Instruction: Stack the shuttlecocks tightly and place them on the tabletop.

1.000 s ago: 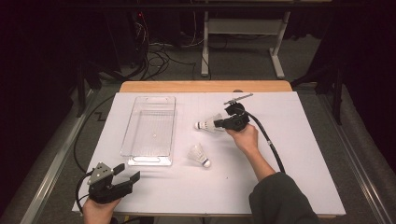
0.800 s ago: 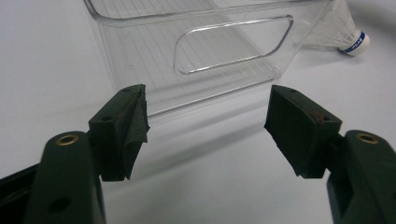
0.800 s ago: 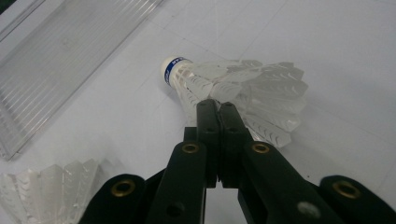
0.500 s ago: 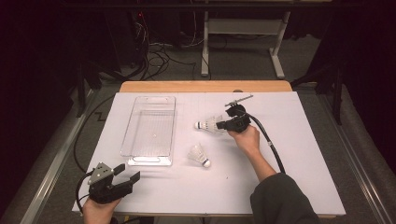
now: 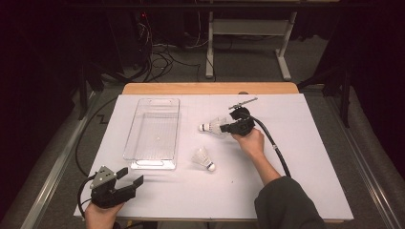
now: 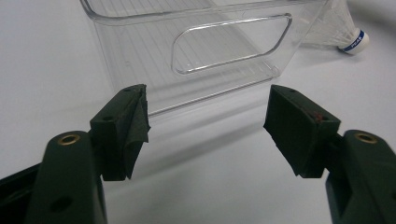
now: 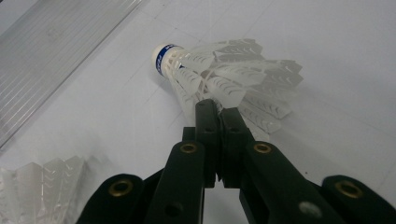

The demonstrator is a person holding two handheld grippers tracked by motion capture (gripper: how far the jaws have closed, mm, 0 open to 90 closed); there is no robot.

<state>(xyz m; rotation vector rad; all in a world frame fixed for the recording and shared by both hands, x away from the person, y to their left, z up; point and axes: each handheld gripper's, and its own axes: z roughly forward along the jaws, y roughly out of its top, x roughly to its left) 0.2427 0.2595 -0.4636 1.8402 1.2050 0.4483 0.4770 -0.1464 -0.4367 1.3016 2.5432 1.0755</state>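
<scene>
Two shuttlecocks are on the white table (image 5: 296,191), and the right tongs (image 5: 225,128) have hold of one of them. In the right gripper view the jaws stand pressed together, pinching the edge of the held shuttlecock's (image 7: 219,77) white skirt; its cork end with a blue band points away from the tongs, towards the clear bin. From the high view this shuttlecock (image 5: 213,126) lies on its side just ahead of the right tongs' tips, and the person's right hand (image 5: 249,141) is wrapped around the gripper body behind it, with the black cable trailing back towards the sleeve.

The second shuttlecock (image 5: 203,158) lies free on the table, nearer the person than the right tongs and a little towards the left tongs, well apart from both. Part of its skirt shows at the lower left corner of the right gripper view (image 7: 42,186).

The left tongs (image 5: 130,177) rest at the near left edge of the table with their jaws wide apart and nothing between them. Ahead of them stands the clear plastic bin (image 6: 140,18), its short end with a cut-out handle facing the tongs, close but not touching. The free shuttlecock (image 6: 343,32) is seen past the bin's right corner.
</scene>
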